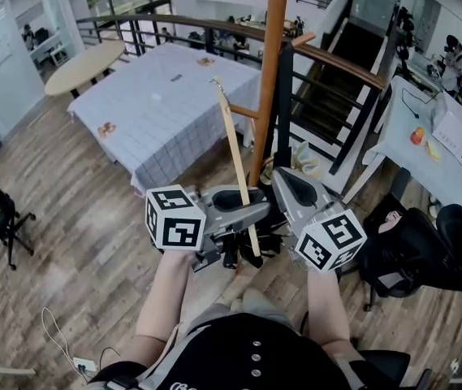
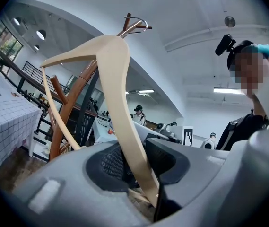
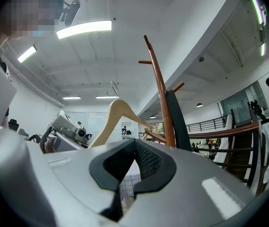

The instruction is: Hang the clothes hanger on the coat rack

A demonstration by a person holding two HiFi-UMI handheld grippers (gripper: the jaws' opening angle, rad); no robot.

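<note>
The left gripper (image 2: pixel 138 167) has its fingers clamped on one arm of the pale wooden clothes hanger (image 2: pixel 113 70). The right gripper (image 3: pixel 130 169) has its fingers parted and empty. The brown wooden coat rack (image 1: pixel 272 71) stands beyond both sets of fingertips.

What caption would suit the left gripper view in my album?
Left gripper holding a wooden clothes hanger upright before the brown coat rack.

Looking down from the head cam: the left gripper (image 1: pixel 245 211) has a pale wooden hanger (image 1: pixel 235 153) in its jaws, standing nearly upright with the hook end up. The right gripper (image 1: pixel 294 189) sits just beside it, level. The brown coat rack (image 1: pixel 272 63) pole rises right behind both of them. Further back there's a long surface with a checked cloth (image 1: pixel 166 112), and a black office chair (image 1: pixel 425 250) off to the right on the wood floor (image 1: pixel 76 242).
</note>
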